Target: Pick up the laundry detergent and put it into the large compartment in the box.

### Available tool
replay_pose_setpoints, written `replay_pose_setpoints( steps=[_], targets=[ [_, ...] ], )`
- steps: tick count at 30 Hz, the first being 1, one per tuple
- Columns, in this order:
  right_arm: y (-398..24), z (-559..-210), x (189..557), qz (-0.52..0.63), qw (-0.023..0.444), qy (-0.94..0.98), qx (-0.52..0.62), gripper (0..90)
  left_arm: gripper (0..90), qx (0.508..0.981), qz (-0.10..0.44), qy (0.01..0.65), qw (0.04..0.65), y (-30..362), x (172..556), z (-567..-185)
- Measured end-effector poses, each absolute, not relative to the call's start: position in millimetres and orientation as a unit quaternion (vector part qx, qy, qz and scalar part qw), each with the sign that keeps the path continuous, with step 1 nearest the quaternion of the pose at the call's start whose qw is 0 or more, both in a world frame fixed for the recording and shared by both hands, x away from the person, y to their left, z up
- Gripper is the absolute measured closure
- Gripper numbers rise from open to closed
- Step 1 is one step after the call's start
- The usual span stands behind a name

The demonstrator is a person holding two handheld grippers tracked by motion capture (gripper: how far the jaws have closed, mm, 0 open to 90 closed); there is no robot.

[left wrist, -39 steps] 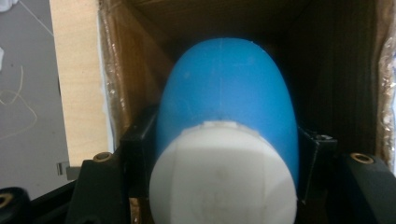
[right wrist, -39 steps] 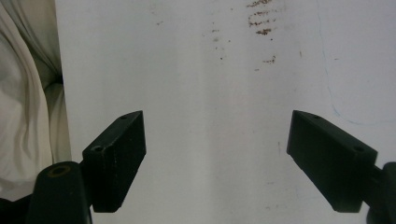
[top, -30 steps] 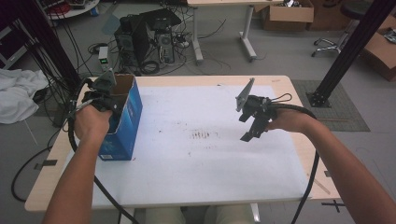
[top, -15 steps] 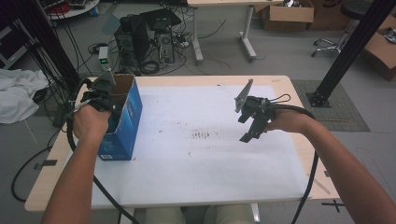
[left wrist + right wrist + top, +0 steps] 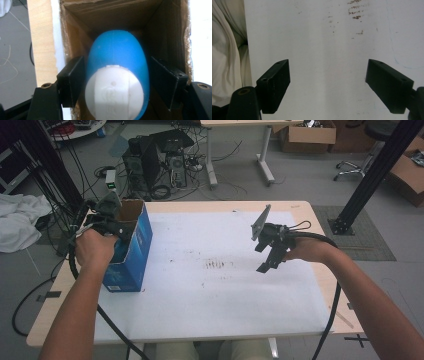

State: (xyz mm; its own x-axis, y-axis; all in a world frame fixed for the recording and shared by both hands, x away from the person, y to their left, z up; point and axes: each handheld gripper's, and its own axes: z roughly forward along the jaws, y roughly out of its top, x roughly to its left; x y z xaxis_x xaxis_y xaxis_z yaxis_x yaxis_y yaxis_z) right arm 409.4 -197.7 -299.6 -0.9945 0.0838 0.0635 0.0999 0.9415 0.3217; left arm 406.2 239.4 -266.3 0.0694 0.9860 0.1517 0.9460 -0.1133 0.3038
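Standing on a white-covered surface (image 5: 210, 295) in a cable-strewn room, blue box (image 5: 131, 250) open-topped, blue bottle (image 5: 117, 65) inside, long axis along your left gripper (image 5: 116, 80), white cap (image 5: 113, 92) nearest, fingers flanking without gripping, your right gripper (image 5: 327, 82) spread, empty.

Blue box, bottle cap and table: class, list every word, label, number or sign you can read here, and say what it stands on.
None can be read.
White cap of the blue bottle: embossed mark, too blurred.
Blue box: pale print low on its side, too small.
Table: brown smudges, not writing.
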Motion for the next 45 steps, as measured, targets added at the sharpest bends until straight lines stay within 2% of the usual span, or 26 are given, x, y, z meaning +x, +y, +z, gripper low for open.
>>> replay_pose_setpoints(
  steps=[23,34,40,45],
  targets=[
    [-200,-294,403,-0.163,0.020,-0.985,-0.048,19.8,28.3,0.742,0.187,0.638,0.090,234,398,-221],
    [-199,-290,400,-0.160,0.018,-0.986,-0.046,19.8,27.4,0.777,0.180,0.590,0.130,204,392,-198],
    [-200,-289,398,-0.159,0.018,-0.986,-0.048,19.8,20.6,0.793,0.167,0.563,0.161,189,390,-190],
    [-200,-289,397,-0.160,0.016,-0.986,-0.048,19.8,19.3,0.809,0.167,0.540,0.160,177,390,-188]
  ],
)
